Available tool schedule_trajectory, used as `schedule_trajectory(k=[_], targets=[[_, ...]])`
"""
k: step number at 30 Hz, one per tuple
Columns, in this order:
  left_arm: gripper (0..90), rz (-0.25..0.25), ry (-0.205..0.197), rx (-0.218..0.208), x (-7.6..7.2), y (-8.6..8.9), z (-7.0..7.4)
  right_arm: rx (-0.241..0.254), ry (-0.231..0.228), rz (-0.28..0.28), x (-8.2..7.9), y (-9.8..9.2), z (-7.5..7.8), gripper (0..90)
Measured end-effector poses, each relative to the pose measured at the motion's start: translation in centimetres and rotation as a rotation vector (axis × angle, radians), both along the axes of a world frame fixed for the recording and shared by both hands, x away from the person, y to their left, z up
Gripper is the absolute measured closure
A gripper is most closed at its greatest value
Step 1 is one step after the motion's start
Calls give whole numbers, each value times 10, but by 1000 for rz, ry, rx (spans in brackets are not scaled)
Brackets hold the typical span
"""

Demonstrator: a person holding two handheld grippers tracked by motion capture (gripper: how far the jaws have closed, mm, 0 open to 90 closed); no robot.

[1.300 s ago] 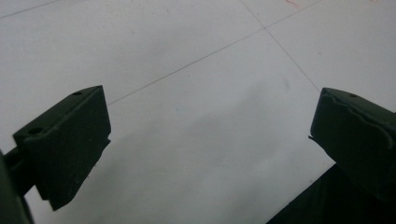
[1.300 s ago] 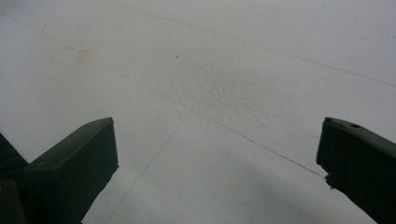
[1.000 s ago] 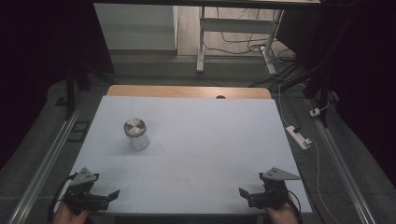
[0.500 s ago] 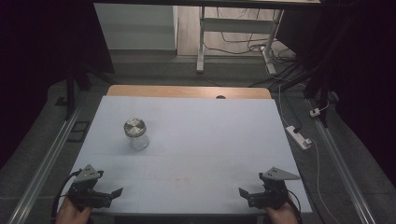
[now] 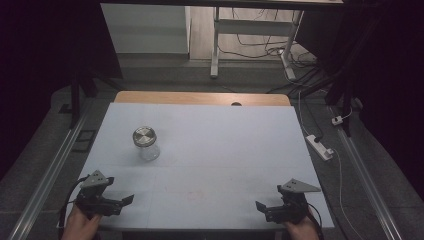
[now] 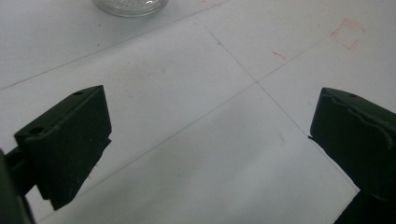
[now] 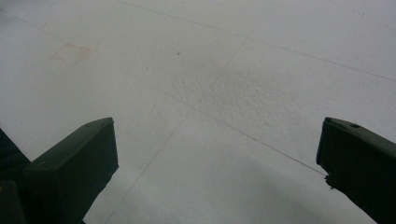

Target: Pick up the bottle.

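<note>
Left hand-held gripper (image 5: 120, 204) sits at the near left corner of the table (image 5: 225, 150), jaws spread wide, nothing between them. In the left gripper view its two black jaws stand far apart over bare white surface, with thin ruled lines and a faint red square mark (image 6: 348, 35) beyond them; it touches no object.

Right hand-held gripper (image 5: 265, 209) is at the near right corner, jaws likewise wide apart and empty. In the right gripper view there is plain table surface between them, with a faint reddish smudge (image 7: 70, 52) further off.

Glass jar (image 5: 145, 144): stands upright on the left half of the table, well beyond the left hand-held gripper and well apart from it. Clear body, round metal lid (image 5: 144, 136) on top. Its base edge appears at the top of the left gripper view (image 6: 130, 5).

Surroundings: table surface white, with a strip of bare wood (image 5: 200, 98) along the far edge. On the floor to the right, a white power strip (image 5: 319, 146) with cable. Nothing lies between either gripper and the jar.
</note>
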State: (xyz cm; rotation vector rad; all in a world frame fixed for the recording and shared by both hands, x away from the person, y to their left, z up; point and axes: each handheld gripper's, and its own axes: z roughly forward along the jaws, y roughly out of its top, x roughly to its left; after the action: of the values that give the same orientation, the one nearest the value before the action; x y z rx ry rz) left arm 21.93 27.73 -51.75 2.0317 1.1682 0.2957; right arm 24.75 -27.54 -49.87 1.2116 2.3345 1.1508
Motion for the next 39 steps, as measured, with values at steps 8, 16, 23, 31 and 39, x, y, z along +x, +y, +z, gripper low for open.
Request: schedule_trajectory(k=[8, 16, 23, 31, 39], targets=[[0, -23, -4, 2, 17, -4, 0, 0, 4, -1, 0, 0, 0, 0], [0, -29, -49, 9, 38, -6, -1, -1, 7, 1, 1, 0, 0, 0], [0, -19, -59, 3, 52, -9, -2, -1, 11, 5, 1, 0, -1, 0], [0, -2, -74, -6, 71, -9, -2, -6, 11, 7, 1, 1, -1, 0], [0, -12, -86, 19, 90, -11, 0, -7, 12, 9, 1, 1, -1, 0]])
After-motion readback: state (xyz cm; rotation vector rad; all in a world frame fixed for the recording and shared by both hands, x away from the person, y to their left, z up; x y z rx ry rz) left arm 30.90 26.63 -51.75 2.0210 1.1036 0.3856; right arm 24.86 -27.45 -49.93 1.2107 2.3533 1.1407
